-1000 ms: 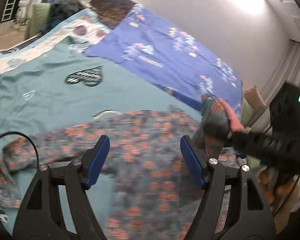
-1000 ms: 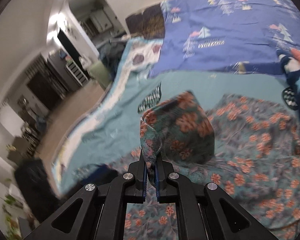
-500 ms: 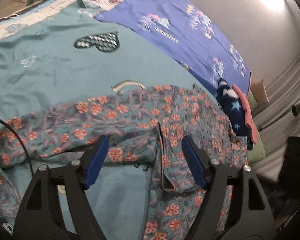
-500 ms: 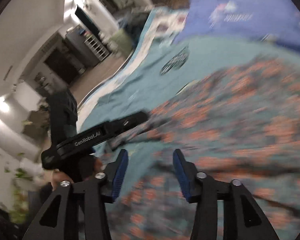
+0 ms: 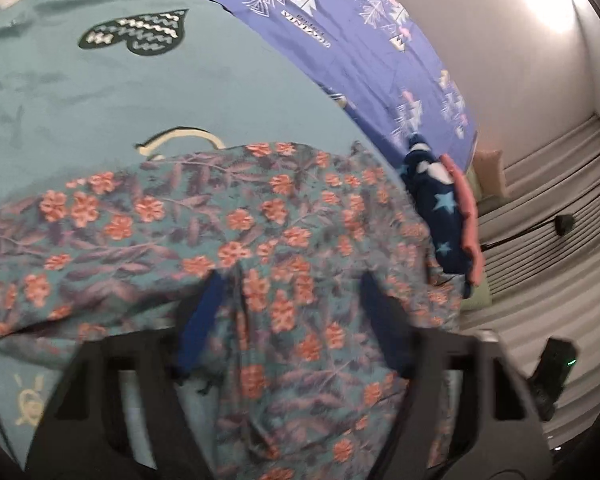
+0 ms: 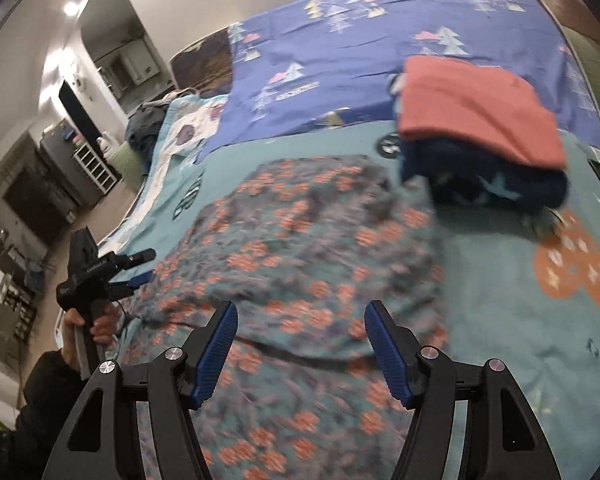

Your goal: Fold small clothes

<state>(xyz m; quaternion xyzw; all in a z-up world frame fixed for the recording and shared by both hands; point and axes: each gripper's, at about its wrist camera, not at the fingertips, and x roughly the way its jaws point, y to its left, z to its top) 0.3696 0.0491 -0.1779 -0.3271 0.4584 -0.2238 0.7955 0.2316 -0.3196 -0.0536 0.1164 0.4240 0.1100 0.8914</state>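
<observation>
Garment [image 6: 300,240] is laid flat on bed [image 6: 500,280] beside folded stack [image 6: 480,132]; R gripper [image 6: 300,344] is opened wide & empty, L gripper [image 5: 288,320] is narrowed astride a fold w/o pinching, for next fold.

Bed [image 6: 500,320] under a teal cover, clothes lying directly on it.
Floral garment [image 6: 300,240] spread across centre, partly folded over itself. At 2 o'clock of it, stack: navy star-print piece [image 6: 484,176] with coral-red piece [image 6: 476,108] on top. Blue tree-print sheet [image 6: 360,52] covers the 12 o'clock end.
</observation>
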